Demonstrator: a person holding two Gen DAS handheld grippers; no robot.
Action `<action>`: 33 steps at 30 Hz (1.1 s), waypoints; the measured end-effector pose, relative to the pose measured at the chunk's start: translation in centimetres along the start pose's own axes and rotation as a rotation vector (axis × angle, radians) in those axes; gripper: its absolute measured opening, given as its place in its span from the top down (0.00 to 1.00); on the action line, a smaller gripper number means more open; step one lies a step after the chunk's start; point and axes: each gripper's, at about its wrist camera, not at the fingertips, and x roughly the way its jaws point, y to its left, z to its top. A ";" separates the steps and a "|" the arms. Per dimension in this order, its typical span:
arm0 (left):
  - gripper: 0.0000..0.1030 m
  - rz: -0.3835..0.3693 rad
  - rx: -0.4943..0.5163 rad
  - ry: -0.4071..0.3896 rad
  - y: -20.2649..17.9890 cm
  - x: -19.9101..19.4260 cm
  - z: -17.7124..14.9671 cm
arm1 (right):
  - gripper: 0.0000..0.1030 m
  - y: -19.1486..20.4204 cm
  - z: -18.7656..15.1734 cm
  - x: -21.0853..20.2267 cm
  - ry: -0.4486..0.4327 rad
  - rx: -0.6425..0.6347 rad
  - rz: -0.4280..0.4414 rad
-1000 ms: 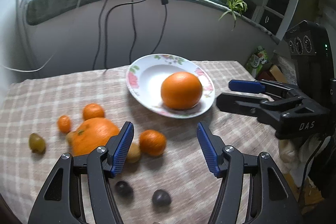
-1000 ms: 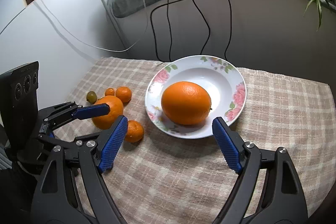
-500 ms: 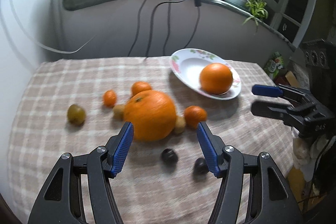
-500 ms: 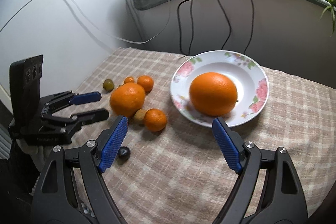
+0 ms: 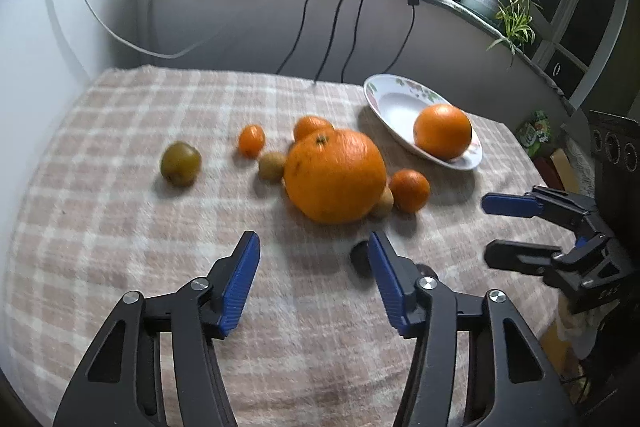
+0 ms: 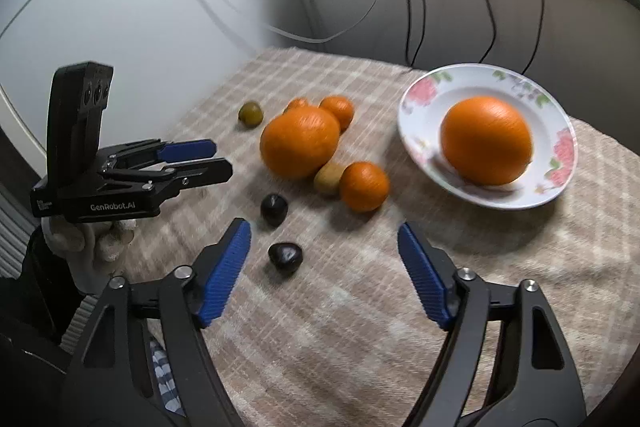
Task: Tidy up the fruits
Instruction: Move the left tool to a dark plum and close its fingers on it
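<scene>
One orange (image 6: 486,141) is already collected on the flowered plate (image 6: 416,99). Just left of the plate, the large orange (image 5: 334,175) lies on the table (image 5: 120,187) awaiting sorting. Both hand-held grippers, left (image 5: 314,281) and right (image 6: 324,273), are empty, their jaws closing.

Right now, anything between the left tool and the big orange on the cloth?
Nothing visible. The left tool is closing with nothing between its jaws, and only bare checked cloth lies ahead of it up to the big orange. A small dark fruit sits just off the line, beside its right finger.
</scene>
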 end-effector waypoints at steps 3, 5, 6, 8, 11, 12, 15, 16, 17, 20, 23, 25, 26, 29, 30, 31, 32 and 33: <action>0.50 -0.031 -0.002 0.022 -0.4 0.5 -0.4 | 0.37 0.5 -0.4 1.1 0.035 -0.012 0.020; 0.55 -0.048 0.008 0.035 -0.9 0.9 -0.5 | 0.41 0.9 -0.6 1.6 0.052 -0.023 0.033; 0.55 -0.055 0.014 0.040 -1.1 1.0 -0.6 | 0.42 1.1 -0.8 2.0 0.062 -0.032 0.037; 0.60 -0.067 0.022 0.050 -1.5 1.3 -0.6 | 0.48 1.6 -0.9 2.4 0.073 -0.049 0.038; 0.64 -0.079 0.033 0.063 -2.0 1.7 -0.7 | 0.54 2.0 -1.0 3.0 0.088 -0.068 0.048; 0.64 -0.082 0.035 0.067 -2.1 1.8 -0.7 | 0.55 2.1 -1.1 3.2 0.093 -0.071 0.051; 0.67 -0.083 0.043 0.077 -2.2 2.2 -0.7 | 0.57 2.2 -1.1 3.7 0.102 -0.076 0.049; 0.68 -0.086 0.044 0.081 -2.3 2.3 -0.7 | 0.58 2.2 -1.1 3.8 0.105 -0.077 0.050; 0.69 -0.090 0.046 0.085 -2.4 2.4 -0.7 | 0.58 2.3 -1.1 3.9 0.109 -0.078 0.052; 0.70 -0.089 0.057 0.093 -2.6 2.8 -0.7 | 0.61 2.5 -1.1 4.3 0.116 -0.085 0.051; 0.72 -0.086 0.058 0.098 -2.7 3.1 -0.6 | 0.63 2.5 -1.0 4.6 0.123 -0.088 0.045; 0.74 -0.087 0.059 0.103 -2.6 3.3 -0.5 | 0.67 2.5 -1.0 4.8 0.128 -0.089 0.046; 0.74 -0.087 0.060 0.104 -2.6 3.4 -0.5 | 0.68 2.5 -1.1 4.9 0.131 -0.090 0.044; 0.75 -0.086 0.063 0.111 -2.6 3.7 -0.5 | 0.69 2.4 -1.2 5.0 0.133 -0.092 0.040; 0.76 -0.085 0.064 0.116 -2.6 3.8 -0.5 | 0.70 2.4 -1.1 5.1 0.135 -0.091 0.041; 0.77 -0.083 0.067 0.117 -2.7 3.9 -0.5 | 0.71 2.3 -1.2 5.1 0.136 -0.090 0.040; 0.79 -0.080 0.070 0.118 -2.8 4.0 -0.5 | 0.73 2.3 -1.2 5.2 0.137 -0.091 0.038; 0.79 -0.078 0.073 0.119 -2.8 4.1 -0.5 | 0.73 2.2 -1.2 5.2 0.139 -0.092 0.037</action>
